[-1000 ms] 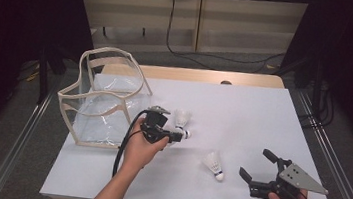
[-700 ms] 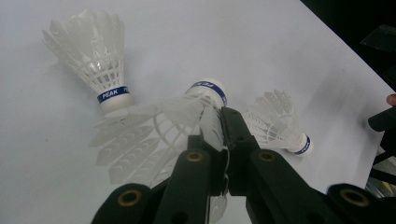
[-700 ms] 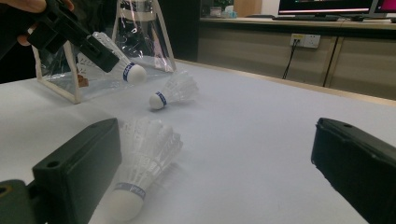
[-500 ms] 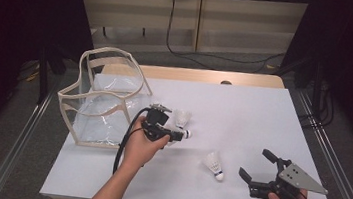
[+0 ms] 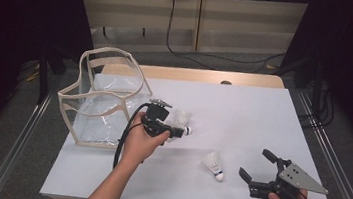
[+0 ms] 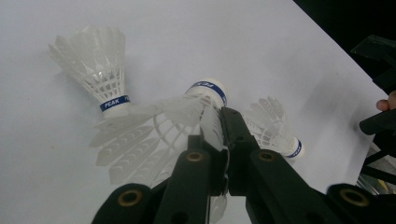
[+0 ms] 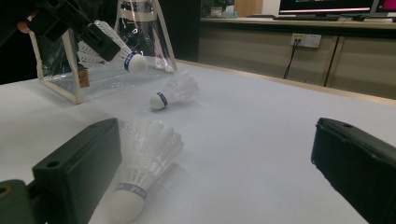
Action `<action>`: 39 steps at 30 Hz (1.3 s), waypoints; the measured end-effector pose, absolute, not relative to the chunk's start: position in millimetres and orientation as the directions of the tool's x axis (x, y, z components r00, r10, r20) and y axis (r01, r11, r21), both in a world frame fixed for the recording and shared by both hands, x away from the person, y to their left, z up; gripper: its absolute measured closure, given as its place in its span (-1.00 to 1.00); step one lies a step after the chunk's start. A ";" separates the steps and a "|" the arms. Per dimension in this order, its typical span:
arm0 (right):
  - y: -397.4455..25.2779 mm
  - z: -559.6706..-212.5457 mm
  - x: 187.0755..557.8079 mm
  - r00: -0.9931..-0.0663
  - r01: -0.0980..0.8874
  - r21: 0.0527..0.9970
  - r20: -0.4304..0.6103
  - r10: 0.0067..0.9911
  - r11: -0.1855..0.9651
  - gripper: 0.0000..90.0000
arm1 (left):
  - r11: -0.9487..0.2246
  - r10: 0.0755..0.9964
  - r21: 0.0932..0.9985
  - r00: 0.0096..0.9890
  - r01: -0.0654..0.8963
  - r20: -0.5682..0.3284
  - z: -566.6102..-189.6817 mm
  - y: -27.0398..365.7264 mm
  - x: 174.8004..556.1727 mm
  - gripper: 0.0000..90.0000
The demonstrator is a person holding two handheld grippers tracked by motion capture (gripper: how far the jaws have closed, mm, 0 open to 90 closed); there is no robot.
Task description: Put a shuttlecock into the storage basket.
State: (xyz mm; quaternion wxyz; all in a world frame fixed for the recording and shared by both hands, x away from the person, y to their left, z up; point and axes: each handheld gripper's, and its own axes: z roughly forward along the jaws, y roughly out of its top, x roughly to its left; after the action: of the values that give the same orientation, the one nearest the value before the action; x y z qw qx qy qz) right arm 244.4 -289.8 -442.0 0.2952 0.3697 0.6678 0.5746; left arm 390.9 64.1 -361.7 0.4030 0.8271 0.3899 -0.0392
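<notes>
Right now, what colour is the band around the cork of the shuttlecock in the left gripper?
Blue with white lettering, on the held shuttlecock pinched by the left gripper; clearest in the left gripper view.

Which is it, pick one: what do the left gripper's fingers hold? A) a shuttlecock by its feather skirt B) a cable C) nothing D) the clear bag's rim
A: the left gripper is closed on the feather skirt of a shuttlecock, lifted above the white table.
</notes>
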 end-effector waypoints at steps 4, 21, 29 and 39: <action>-290.1 -441.9 244.3 -0.553 0.155 0.986 0.033 0.833 0.064 -0.97 | -0.372 0.617 0.633 0.691 0.679 -0.378 -359.6 65.5 392.7 0.98; -289.8 -442.0 244.2 -0.554 0.154 0.986 0.030 0.832 0.067 -0.97 | -0.365 0.618 0.630 0.684 0.686 -0.387 -344.9 68.4 396.1 0.98; -290.1 -441.9 244.1 -0.553 0.156 0.986 0.036 0.832 0.061 -0.97 | -0.360 0.621 0.630 0.681 0.688 -0.388 -336.9 68.5 396.8 0.98; -289.4 -442.0 244.2 -0.551 0.158 0.985 0.034 0.834 0.065 -0.97 | -0.362 0.628 0.624 0.676 0.693 -0.386 -329.9 67.6 397.9 0.99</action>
State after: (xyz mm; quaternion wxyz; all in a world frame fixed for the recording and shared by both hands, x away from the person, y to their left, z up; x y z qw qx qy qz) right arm 244.2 -289.4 -442.0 0.2941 0.3714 0.6679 0.5741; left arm 397.9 67.6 -329.9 0.3980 0.8244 0.4004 -0.0406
